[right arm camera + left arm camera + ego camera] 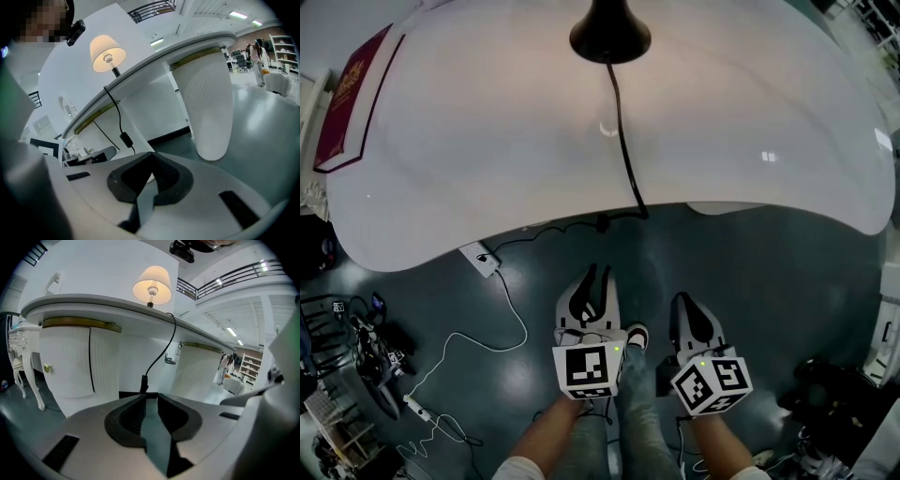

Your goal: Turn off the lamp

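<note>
The lamp (151,284) stood lit on the far side of the table (487,141), its cord (624,141) dropping over the near edge. The left gripper (150,398) was slightly spread, the right gripper (151,156) pressed together — both empty. A pull on the cord might drag the lamp off. Only the gripper views showed the glowing shade (107,52) and the switch (125,138) on the cord — the head view, just the base (610,36).
</note>
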A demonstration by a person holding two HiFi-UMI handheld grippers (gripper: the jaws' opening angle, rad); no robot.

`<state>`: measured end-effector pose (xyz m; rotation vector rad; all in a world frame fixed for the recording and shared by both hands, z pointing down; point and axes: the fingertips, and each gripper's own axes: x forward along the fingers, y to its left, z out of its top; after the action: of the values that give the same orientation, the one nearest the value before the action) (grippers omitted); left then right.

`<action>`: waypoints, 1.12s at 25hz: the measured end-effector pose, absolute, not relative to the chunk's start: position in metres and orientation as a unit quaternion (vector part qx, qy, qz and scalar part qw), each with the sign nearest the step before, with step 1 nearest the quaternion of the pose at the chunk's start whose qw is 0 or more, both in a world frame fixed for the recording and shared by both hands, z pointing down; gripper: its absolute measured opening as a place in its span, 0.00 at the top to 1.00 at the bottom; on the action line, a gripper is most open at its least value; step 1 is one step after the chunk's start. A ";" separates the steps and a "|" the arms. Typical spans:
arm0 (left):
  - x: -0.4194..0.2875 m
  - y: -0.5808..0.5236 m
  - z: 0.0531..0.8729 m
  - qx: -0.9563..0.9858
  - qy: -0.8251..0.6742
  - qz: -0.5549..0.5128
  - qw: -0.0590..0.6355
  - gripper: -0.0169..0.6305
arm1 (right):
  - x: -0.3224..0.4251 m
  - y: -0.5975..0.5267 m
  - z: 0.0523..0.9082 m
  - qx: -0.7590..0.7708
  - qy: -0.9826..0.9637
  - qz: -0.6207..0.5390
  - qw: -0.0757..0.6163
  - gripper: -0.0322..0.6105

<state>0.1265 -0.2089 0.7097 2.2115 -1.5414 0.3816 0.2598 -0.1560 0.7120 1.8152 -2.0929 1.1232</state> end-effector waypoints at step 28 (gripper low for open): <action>0.139 -0.293 0.738 0.796 -0.553 0.194 0.155 0.64 | 0.259 -0.164 0.731 0.600 -0.692 0.389 0.096 0.95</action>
<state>0.1386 -0.2935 0.7383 2.2790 -1.5831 0.5549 0.2588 -0.1640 0.7315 1.7778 -2.0507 1.1528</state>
